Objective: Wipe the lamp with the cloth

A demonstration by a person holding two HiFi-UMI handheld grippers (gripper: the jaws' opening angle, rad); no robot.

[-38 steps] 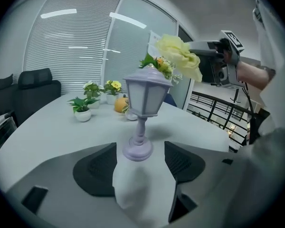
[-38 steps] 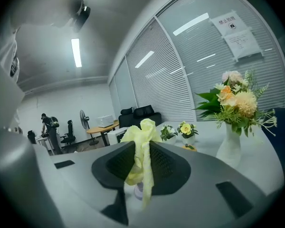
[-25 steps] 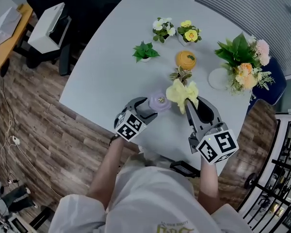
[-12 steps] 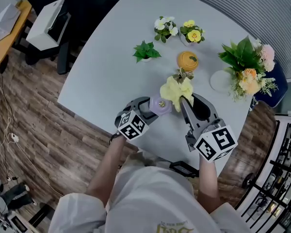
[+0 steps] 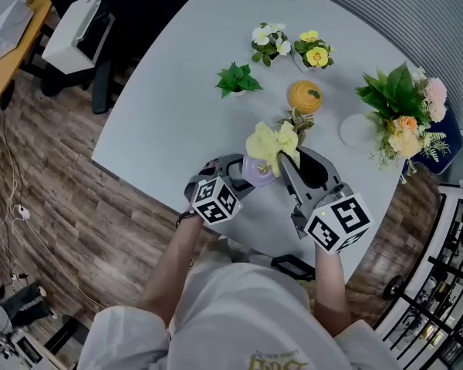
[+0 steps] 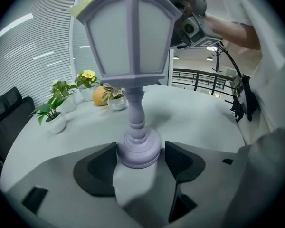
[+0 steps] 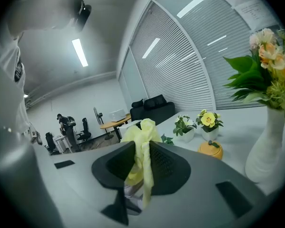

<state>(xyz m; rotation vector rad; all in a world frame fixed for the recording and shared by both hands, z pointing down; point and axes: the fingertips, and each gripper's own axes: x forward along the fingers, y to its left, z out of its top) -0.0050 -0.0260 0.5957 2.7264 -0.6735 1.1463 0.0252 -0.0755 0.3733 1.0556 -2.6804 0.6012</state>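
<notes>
A small lilac lantern lamp (image 6: 130, 37) stands upright on the white table, and my left gripper (image 6: 140, 160) is shut on its round base (image 6: 138, 151). From the head view the lamp (image 5: 256, 172) shows just its top, partly covered by the yellow cloth (image 5: 268, 141). My right gripper (image 5: 287, 169) is shut on that cloth and holds it over the lamp's top. In the right gripper view the cloth (image 7: 141, 148) is pinched between the dark pads, and part of the lamp shows below it.
On the table beyond the lamp stand a small green plant (image 5: 236, 79), two flower pots (image 5: 268, 41) (image 5: 315, 51), an orange pumpkin-shaped ornament (image 5: 304, 97), a small leafy pot (image 5: 295, 120) and a white vase with a bouquet (image 5: 401, 118). The table's front edge (image 5: 170, 187) runs under the grippers.
My right gripper has carried the cloth leftward, from beside the lamp onto its top. The left gripper has kept its hold on the lamp's base.
</notes>
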